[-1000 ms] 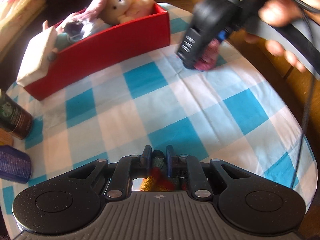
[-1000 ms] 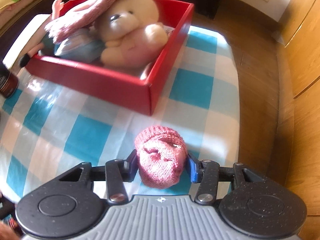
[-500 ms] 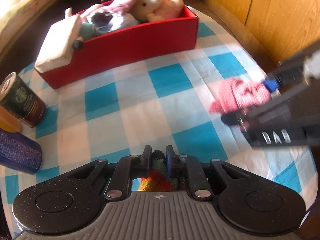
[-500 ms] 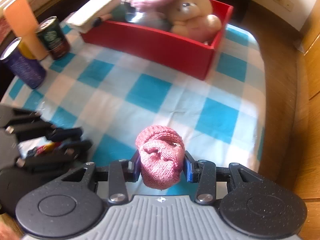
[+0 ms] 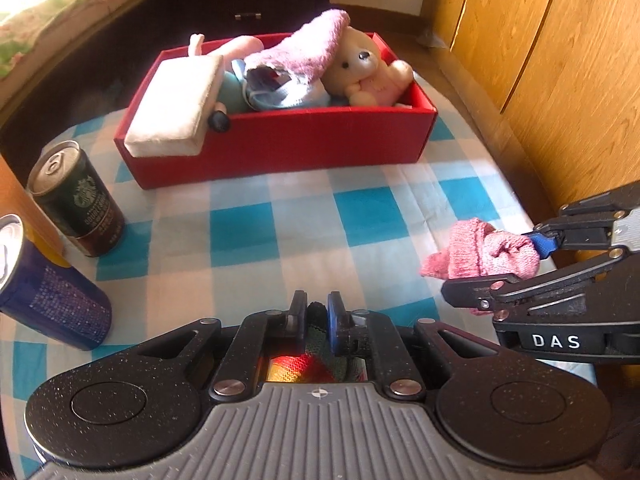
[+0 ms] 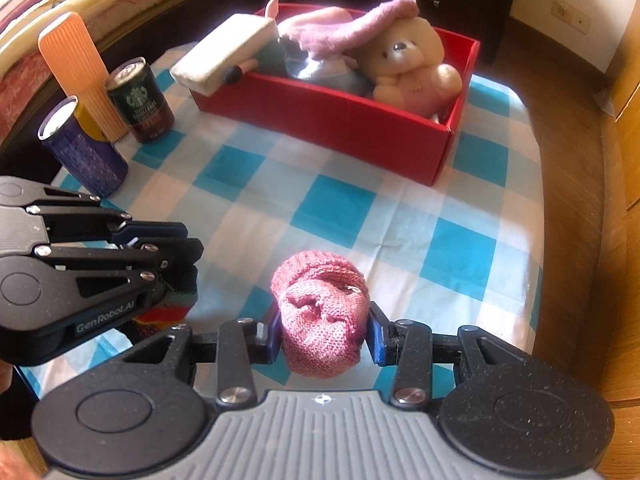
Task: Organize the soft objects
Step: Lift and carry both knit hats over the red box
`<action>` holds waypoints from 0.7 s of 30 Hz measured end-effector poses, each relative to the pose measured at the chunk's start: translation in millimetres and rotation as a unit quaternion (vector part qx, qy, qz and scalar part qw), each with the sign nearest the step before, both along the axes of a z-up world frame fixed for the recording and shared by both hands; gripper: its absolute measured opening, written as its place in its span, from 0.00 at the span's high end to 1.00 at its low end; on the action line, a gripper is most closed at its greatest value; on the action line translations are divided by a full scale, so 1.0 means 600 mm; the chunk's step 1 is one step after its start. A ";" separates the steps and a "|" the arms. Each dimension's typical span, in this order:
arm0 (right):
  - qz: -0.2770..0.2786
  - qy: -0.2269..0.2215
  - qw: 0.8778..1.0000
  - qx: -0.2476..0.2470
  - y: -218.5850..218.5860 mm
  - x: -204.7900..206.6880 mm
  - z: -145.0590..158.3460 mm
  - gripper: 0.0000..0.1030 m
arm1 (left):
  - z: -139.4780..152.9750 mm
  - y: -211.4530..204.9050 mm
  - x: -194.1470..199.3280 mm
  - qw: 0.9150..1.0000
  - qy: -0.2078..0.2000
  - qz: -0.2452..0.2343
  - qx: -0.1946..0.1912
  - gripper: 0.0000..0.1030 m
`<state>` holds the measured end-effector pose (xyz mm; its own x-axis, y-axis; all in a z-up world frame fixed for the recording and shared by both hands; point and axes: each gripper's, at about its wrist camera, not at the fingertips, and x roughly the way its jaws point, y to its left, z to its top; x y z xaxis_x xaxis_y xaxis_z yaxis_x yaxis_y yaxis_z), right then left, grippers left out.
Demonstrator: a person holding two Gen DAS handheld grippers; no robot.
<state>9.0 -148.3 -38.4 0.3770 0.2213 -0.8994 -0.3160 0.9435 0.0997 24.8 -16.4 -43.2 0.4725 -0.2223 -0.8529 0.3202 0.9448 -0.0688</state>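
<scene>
The left gripper stays clamped on a striped knit piece at 6 o'clock. The red box, earlier at 11, now sits at 12. At 3 o'clock the right gripper, now closer, pinches the pink knit hat.

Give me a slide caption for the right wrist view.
Right tongs grip a pink knit hat before the red box.
</scene>
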 end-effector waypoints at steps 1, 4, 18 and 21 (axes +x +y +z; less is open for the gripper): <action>-0.002 -0.002 1.000 0.005 0.000 0.001 0.002 0.82 | 0.003 0.005 0.000 1.000 -0.001 0.004 -0.007 0.94; -0.011 -0.010 1.000 0.018 -0.001 0.004 0.010 0.82 | 0.019 0.015 0.002 1.000 -0.013 0.012 -0.015 0.95; -0.021 -0.047 0.999 0.018 0.004 0.055 0.066 0.82 | 0.070 0.000 0.058 0.998 -0.057 0.023 -0.016 0.95; -0.023 -0.056 0.998 0.026 0.006 0.072 0.083 0.82 | 0.092 -0.005 0.082 0.997 -0.070 0.023 -0.007 0.95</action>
